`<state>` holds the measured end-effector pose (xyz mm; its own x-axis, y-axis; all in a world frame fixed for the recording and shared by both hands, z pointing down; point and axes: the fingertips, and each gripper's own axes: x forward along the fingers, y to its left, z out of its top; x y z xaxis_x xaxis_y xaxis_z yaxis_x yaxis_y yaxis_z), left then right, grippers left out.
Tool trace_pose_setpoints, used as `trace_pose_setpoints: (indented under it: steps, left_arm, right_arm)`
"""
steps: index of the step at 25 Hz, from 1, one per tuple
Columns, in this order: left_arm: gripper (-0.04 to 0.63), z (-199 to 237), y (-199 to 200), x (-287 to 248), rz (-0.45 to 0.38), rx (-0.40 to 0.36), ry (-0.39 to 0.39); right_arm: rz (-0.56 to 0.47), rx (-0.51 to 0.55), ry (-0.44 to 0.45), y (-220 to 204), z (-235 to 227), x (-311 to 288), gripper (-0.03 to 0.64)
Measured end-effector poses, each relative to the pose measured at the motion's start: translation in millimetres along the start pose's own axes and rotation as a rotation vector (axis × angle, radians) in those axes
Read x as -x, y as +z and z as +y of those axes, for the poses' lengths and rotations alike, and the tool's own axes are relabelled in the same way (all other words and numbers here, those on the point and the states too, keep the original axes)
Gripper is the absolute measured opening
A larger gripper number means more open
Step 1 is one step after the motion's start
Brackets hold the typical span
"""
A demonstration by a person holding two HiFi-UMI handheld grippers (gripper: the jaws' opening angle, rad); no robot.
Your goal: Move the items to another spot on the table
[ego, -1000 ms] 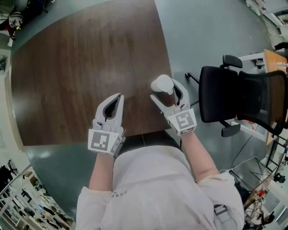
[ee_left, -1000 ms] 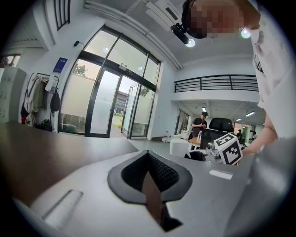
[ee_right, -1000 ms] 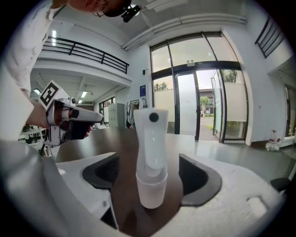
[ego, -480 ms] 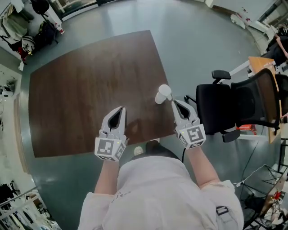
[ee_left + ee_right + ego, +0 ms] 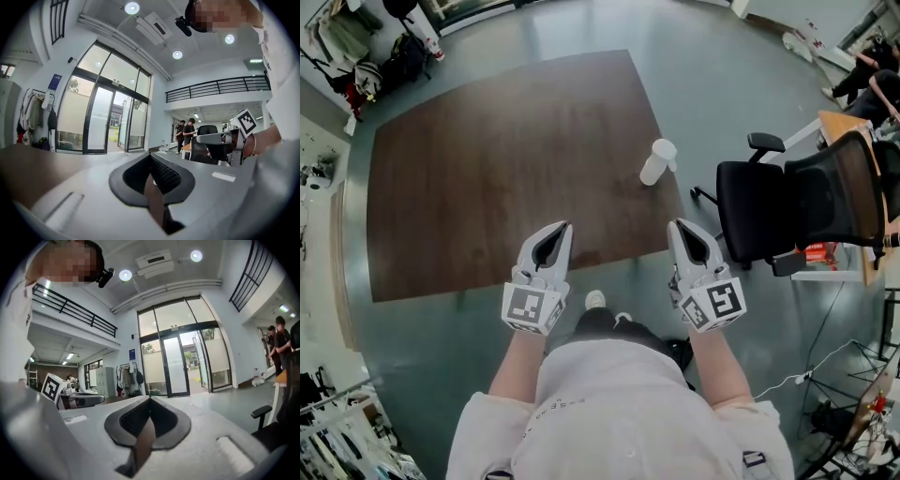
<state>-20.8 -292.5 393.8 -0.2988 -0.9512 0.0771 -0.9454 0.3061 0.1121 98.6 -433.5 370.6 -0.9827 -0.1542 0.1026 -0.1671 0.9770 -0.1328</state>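
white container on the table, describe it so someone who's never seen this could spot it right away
Find the large dark brown table and follow it to the edge nearest the black office chair. The white container sits just inside that edge. It is small, pale and the only thing on the bare wood.

Open office hall; glass entrance doors (image 5: 180, 364), mezzanine railing (image 5: 215, 88), office chair (image 5: 764, 211).
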Motion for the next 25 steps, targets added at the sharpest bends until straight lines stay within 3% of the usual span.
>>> trace_pose_setpoints:
  steps: [8,16,22,25]
  left_arm:
    - [0.015,-30,-1,84,-0.033,-0.031,0.056]
    - [0.015,-56,-7,195,-0.015,-0.06,0.184]
    - [0.015,-29,8,285,-0.057,-0.051,0.297]
    - [0.015,-14,7,312,-0.066,-0.049,0.311]
  right_arm:
    - [0.027,-0.006,0.13,-28,76,54,-0.008]
    - [0.083,-0.007,0.272,-63,157,99,-0.008]
    - [0.092,-0.021,0.308,-63,232,114,-0.008]
    - [0.091,-0.038,0.29,-62,256,114,-0.008]
